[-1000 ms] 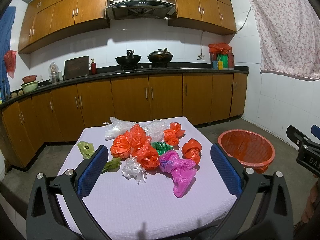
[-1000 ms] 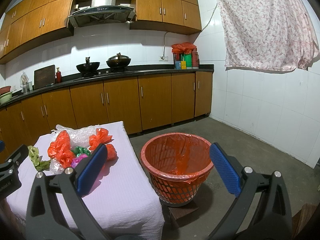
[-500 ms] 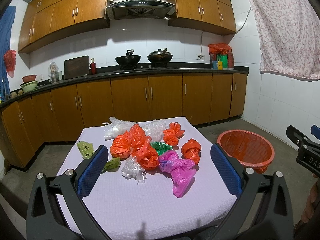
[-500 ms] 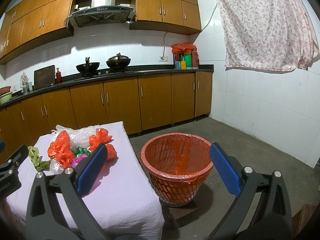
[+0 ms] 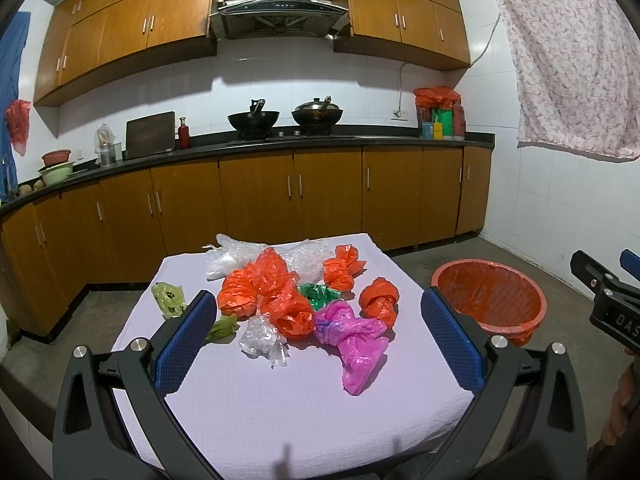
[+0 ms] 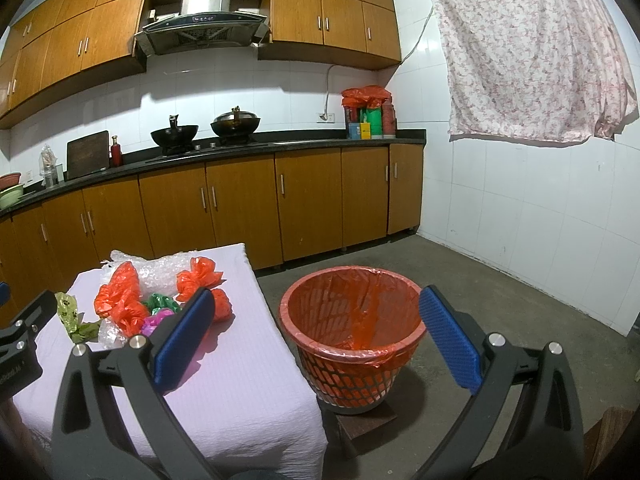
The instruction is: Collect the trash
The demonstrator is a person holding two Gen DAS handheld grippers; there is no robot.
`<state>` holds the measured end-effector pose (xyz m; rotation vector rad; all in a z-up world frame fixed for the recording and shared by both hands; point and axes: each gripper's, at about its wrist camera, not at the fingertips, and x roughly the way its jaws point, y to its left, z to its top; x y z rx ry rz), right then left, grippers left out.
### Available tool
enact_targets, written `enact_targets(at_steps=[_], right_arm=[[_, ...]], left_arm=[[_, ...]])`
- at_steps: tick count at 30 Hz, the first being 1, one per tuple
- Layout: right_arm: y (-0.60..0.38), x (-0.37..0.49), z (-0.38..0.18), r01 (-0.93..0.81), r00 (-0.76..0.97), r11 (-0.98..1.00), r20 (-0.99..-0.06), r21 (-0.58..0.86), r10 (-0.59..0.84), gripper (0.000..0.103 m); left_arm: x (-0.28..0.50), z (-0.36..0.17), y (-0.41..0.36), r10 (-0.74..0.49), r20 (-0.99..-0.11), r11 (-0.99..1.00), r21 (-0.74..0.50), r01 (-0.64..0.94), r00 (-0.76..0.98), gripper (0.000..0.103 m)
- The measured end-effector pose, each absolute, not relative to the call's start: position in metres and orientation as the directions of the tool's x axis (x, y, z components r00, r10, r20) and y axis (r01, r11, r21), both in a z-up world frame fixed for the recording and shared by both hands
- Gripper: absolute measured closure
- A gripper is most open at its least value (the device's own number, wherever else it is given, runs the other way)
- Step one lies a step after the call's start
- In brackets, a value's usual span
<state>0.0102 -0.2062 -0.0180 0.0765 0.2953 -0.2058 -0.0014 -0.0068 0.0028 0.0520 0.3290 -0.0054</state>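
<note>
Several crumpled plastic bags lie on a table with a lilac cloth (image 5: 280, 400): orange bags (image 5: 264, 288), a pink bag (image 5: 356, 340), a green bag (image 5: 318, 294), clear bags (image 5: 262, 338) and a pale green one (image 5: 170, 300). The pile also shows in the right wrist view (image 6: 128, 308). My left gripper (image 5: 320, 340) is open and empty, held above the table's near side, facing the pile. My right gripper (image 6: 312, 336) is open and empty, held near the red trash basket (image 6: 352, 340) with an orange liner, which stands on the floor right of the table (image 6: 240, 380).
Wooden cabinets (image 5: 280, 200) and a dark counter with two woks (image 5: 288, 118) run along the back wall. A floral cloth (image 6: 532, 48) hangs on the right tiled wall. The basket rests on a brown block (image 6: 360, 420). Grey concrete floor (image 6: 500, 300) lies to the right.
</note>
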Motion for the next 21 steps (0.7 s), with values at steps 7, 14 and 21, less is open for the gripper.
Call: enact_targets(at_steps=[7,14,21], right_arm=[[-0.2066,0.0098,-0.0181,0.211,0.936,0.976,-0.297,0.045,-0.189,0.004],[-0.2065,0.0092,-0.0184,0.212,0.936,0.976,-0.296,0.045,-0.190,0.004],[-0.2079,0.0095,-0.0194,0.214,0.936,0.976,-0.296,0.044,-0.192,0.004]], left_arm=[[-0.0013,0.0026,-0.0070,0.004,-0.324,0.999,0.050,0.013,0.946,0.002],[-0.0012,0.0024,-0.0062,0.003,-0.323,0.999,0.048,0.013,0.946,0.002],[-0.0033,0.0044,-0.0124,0.002,-0.324,0.999,0.048,0.014,0.946,0.002]])
